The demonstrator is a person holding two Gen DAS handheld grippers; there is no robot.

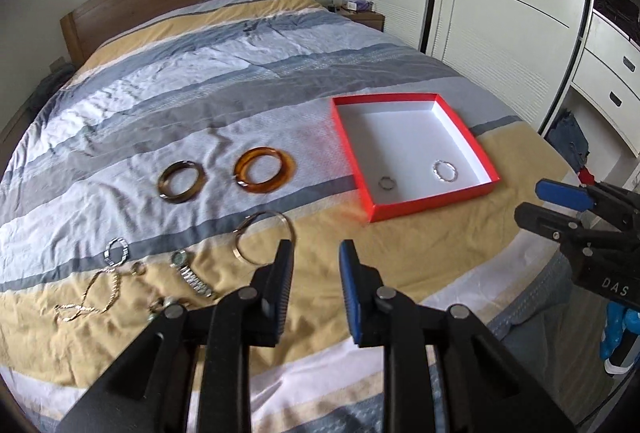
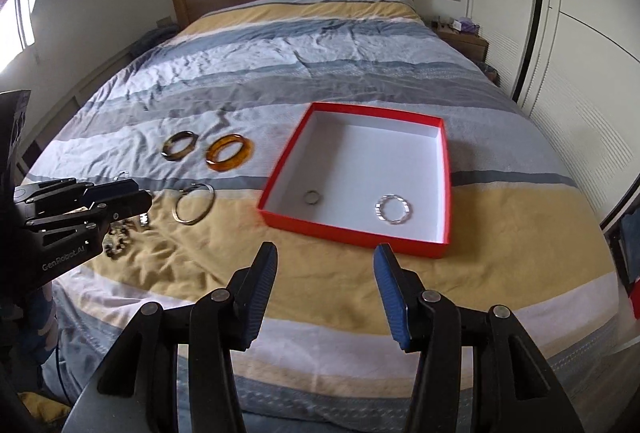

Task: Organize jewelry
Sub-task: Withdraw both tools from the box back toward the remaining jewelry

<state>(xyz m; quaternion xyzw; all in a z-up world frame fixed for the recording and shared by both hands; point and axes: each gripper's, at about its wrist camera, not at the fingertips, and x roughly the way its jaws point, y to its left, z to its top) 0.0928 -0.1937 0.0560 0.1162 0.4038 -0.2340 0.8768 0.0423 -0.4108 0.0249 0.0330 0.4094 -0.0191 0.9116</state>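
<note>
A: Left wrist: left tool (image 1: pixel 314 253) spread, empty; thin metal bangle (image 1: pixel 264 237) on bed just ahead-left of its tips. Stiff, light, slippery; pinch across the band.

B: Right wrist: right tool (image 2: pixel 325 259) spread, empty; red box (image 2: pixel 352 229) just ahead.

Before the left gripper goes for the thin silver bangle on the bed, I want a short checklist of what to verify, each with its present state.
1. Left gripper open and holding nothing: ok.
2. Thin silver bangle lies flat on the bedspread, apart from the other pieces: ok.
3. One finger of the left gripper overlaps the bangle's rim in the left wrist view; contact: cannot tell.
4. Red box open with free white floor; only a small ring and a silver bracelet inside: ok.
5. Right gripper open, empty, short of the box: ok.
6. Way from the bangle to the box free of other jewelry: ok.
</note>
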